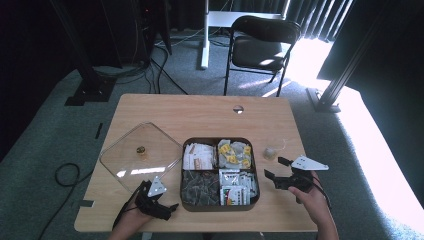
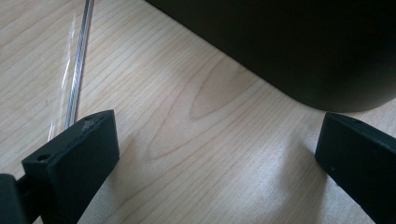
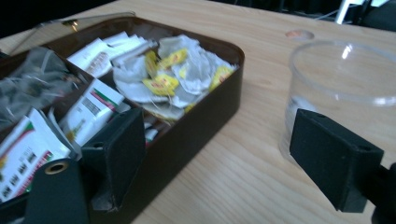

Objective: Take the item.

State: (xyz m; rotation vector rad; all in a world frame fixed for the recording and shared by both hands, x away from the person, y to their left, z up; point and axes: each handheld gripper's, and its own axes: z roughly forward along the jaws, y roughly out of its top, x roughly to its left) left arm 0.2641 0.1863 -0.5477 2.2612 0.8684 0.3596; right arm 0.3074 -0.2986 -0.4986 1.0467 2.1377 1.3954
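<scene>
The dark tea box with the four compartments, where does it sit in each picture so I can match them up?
High view: the tea box sits low centre on the table, between the two grippers.
Left gripper view: its dark rounded corner is at the upper right.
Right gripper view: it spreads over the left half, packets showing.
Shared landmark: the clear lid, left of the box in the high view, is an edge at upper left in both gripper views.

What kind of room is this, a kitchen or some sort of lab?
Probably a lab or recording studio, not a kitchen: black metal frame posts stand on grey carpet, loose cables trail across the floor, and one light wooden table with a black folding chair sits among dark curtains.
</scene>
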